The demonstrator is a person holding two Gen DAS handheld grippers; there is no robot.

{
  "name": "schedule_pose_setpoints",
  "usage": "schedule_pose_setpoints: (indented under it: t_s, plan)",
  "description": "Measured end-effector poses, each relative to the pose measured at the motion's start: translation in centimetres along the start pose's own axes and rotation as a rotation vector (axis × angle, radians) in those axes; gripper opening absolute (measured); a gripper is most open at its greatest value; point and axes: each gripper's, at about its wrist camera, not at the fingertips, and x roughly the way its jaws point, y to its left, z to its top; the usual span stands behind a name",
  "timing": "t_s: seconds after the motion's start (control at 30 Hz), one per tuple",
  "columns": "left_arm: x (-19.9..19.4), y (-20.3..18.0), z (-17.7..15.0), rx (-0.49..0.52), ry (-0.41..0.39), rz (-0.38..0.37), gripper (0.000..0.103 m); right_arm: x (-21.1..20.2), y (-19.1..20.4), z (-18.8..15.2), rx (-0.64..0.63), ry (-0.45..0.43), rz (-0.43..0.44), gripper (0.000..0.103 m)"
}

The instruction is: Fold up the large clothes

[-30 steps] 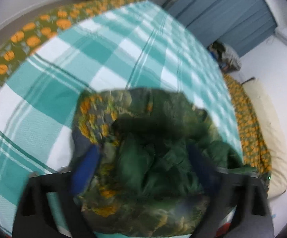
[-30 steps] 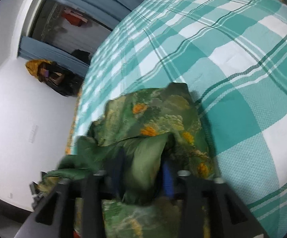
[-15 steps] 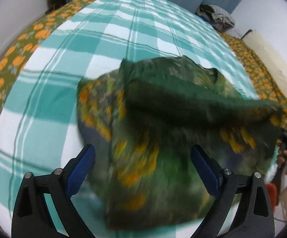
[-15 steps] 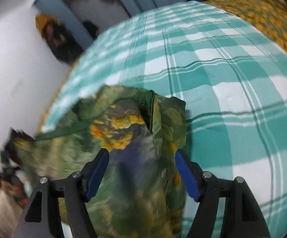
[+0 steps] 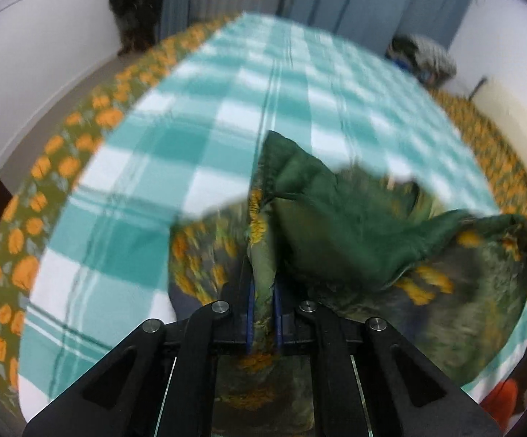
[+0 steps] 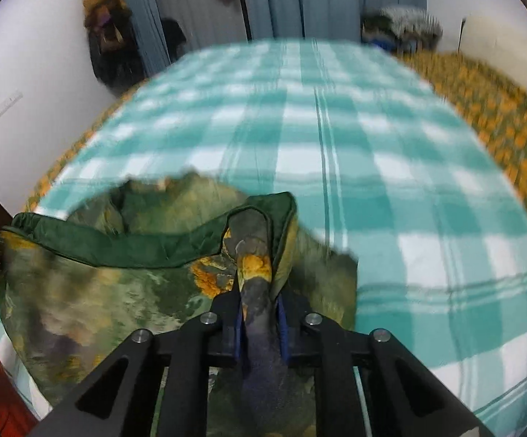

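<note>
Both tools point(image 5: 263, 313) clamped on garment point(image 5: 336, 225)

The green floral garment point(image 5: 354, 225) is smeared by motion blur, its print unreadable toward the bed's near edge, and its lower part runs off the bottom edge of both views. The checked bedspread point(image 6: 336, 138) blurs toward the bed's far edge. Dark items point(image 6: 110, 47) hanging beyond cannot be identified.

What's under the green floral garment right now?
The green floral garment, pinched in both the left gripper and right gripper, hangs over the teal checked bedspread. Whatever lies directly beneath the cloth is hidden.
</note>
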Motion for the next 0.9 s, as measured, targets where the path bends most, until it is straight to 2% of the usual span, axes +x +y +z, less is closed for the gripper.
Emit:
schedule_pose_setpoints:
  t_s: [0.07, 0.17, 0.27, 0.33, 0.4, 0.53, 0.7, 0.9]
  plan:
    - [-1.6, -0.2, 2.2, -0.011, -0.080, -0.004, 0.006, -1.3, 0.4, 2.2, -0.014, -0.070, -0.013, 0.013]
    - [-1.6, -0.7, 4.7, -0.028, -0.146, 0.008, 0.006, -2.0, 1.1, 5.4, -0.023, -0.161, -0.036, 0.013]
    - [1.1, -0.8, 6.0, -0.031, -0.170, 0.058, 0.006, -0.6, 1.0, 7.7, -0.005, -0.196, -0.056, 0.013]
    - [4.6, -0.8, 5.6, -0.010, -0.149, 0.113, 0.006, 1.8, 0.7, 8.0, -0.027, -0.190, -0.110, 0.013]
    - [8.4, 0.0, 4.3, -0.018, -0.083, 0.150, 0.006, 4.8, -0.1, 7.2, -0.016, -0.133, -0.154, 0.013]
    - [13.3, 1.6, 0.3, -0.038, -0.011, 0.182, 0.008, 11.1, -2.7, 2.4, 0.058, 0.003, -0.203, 0.013]
    - [14.6, 1.7, -2.1, -0.027, -0.073, 0.192, 0.010, 14.6, -3.1, -1.6, 0.095, 0.054, -0.195, 0.013]
    - [15.4, 1.6, -2.7, -0.025, -0.098, 0.179, 0.010, 16.5, -3.1, -2.5, 0.119, 0.067, -0.191, 0.013]
